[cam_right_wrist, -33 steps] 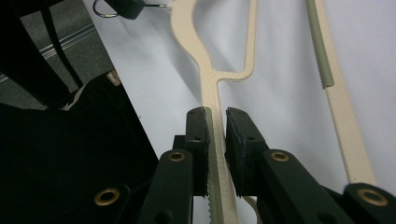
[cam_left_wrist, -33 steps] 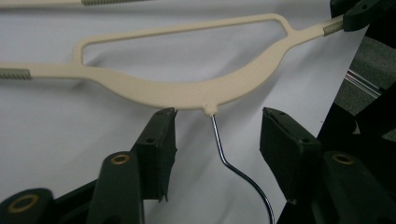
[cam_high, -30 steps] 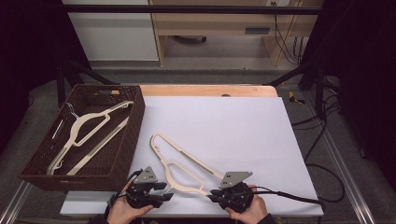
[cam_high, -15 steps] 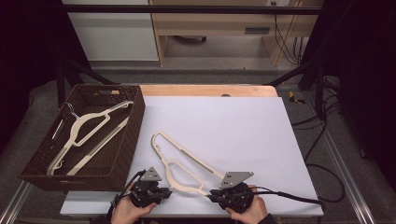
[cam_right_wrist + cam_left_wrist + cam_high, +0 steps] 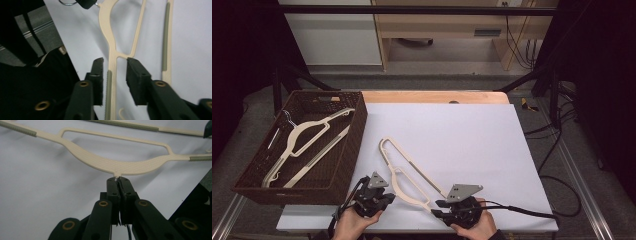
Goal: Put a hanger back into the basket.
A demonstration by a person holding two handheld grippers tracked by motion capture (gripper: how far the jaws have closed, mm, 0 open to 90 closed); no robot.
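Fingers of the left gripper (image 5: 117,180) pinch the cream hanger (image 5: 112,165) at its neck stub; its bar runs crosswise beyond them, while the right gripper (image 5: 115,67) has just been opening, jaws spread around one arm

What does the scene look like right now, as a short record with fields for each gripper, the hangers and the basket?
left gripper: shut on the neck stub of the hanger
right gripper: jaws have just been opening; they straddle the hanger's arm without pressing it
hanger: cream, on the white table
basket: dark wicker, at the table's left, holds a second hanger
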